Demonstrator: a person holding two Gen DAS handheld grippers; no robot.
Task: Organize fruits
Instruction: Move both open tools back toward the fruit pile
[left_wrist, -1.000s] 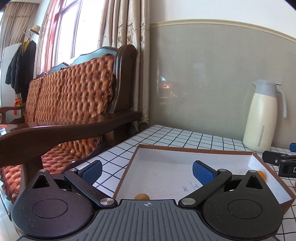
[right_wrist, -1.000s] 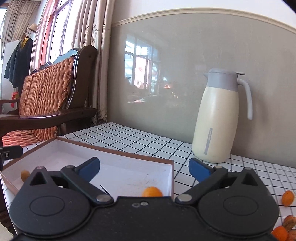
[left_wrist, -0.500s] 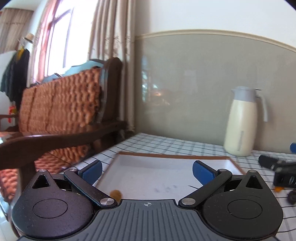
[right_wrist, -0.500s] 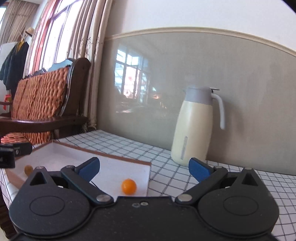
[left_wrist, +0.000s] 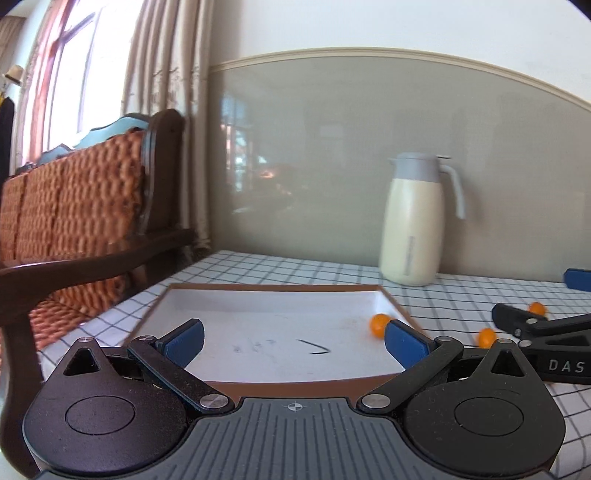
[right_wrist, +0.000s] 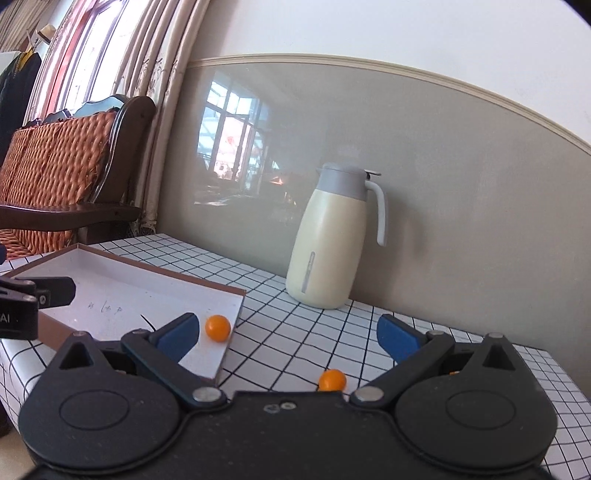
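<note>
Both views have swung rightward off the box; right gripper wide and empty, loose fruit just ahead between its fingers on the tabletop, liable to roll if nudged; left gripper wide, empty.

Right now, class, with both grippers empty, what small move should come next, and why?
Probably lower the right gripper onto the loose fruit on the table just ahead of it. Its jaws stand wide open with nothing in them, that fruit lies outside the tray, and only one fruit shows inside.
</note>
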